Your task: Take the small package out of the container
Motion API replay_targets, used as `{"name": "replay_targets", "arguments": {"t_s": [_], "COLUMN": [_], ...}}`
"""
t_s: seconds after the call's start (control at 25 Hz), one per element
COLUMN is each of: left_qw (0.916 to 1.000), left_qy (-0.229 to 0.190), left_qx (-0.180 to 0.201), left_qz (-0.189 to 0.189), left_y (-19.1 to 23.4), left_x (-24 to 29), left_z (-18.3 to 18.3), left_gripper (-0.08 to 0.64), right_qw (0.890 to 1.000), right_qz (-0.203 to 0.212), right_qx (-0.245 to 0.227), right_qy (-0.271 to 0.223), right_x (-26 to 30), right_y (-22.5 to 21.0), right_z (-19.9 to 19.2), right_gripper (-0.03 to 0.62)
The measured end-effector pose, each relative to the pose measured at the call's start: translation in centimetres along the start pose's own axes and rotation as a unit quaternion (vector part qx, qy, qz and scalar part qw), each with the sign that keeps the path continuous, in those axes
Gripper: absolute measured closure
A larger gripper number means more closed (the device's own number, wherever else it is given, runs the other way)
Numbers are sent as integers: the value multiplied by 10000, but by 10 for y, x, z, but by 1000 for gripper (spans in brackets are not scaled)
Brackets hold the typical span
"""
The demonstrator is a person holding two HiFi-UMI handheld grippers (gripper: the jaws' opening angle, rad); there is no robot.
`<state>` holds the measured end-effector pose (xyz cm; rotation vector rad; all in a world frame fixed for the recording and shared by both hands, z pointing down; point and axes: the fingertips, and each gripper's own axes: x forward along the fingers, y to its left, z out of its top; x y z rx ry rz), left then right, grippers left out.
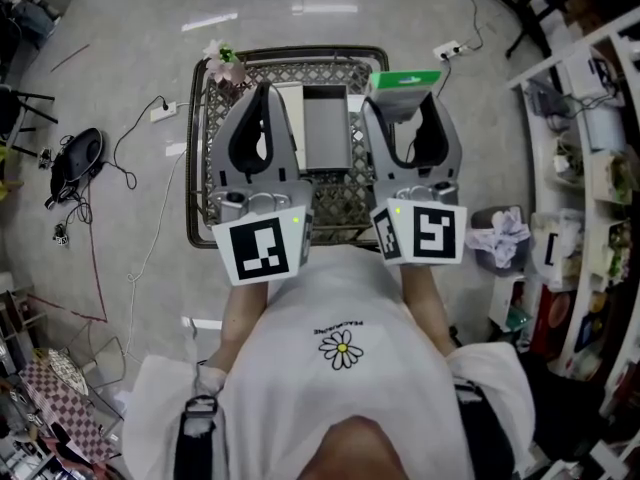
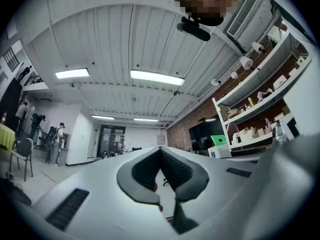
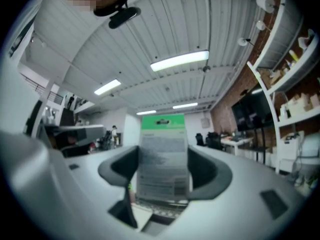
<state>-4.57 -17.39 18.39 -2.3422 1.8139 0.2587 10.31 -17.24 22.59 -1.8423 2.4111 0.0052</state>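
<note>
Below, a wire-mesh container [image 1: 340,203] is being seen standing on the grey floor [image 1: 120,58], with a flat grey box [image 1: 325,128] lying inside it between the two grippers. A small pink flower [image 1: 224,60] is being shown at the container's far left corner. A power strip [image 1: 163,111] and loose cables are lying on the floor to the left, and crowded shelves [image 1: 590,158] are standing to the right.

The left tongs [image 1: 263,90] are being held pressed together over the container's left side. In the left gripper view their tips [image 2: 160,149] are meeting, with nothing pinched between them.

The right tongs [image 1: 405,105] are being kept closed on the small package [image 1: 405,80]. Its green top is being shown over the container's far right corner in the head view. In the right gripper view the small package [image 3: 161,134] is being gripped upright by its lower part between the tongs [image 3: 163,176]. Its green header is sticking out past the tips, against the ceiling and the room beyond.
</note>
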Motion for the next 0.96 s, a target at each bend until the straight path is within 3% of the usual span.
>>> {"name": "replay_targets", "arguments": {"t_s": [0.96], "left_qw": [9999], "left_qy": [60], "left_qx": [-85], "left_qz": [-13], "left_y": [2], "left_x": [-1], "left_z": [-6], "left_gripper": [535], "right_qw": [9999], "right_qz": [85], "right_qx": [108], "right_qy": [-23], "right_x": [1], "right_y": [4], "right_z": [1], "right_gripper": [284]}}
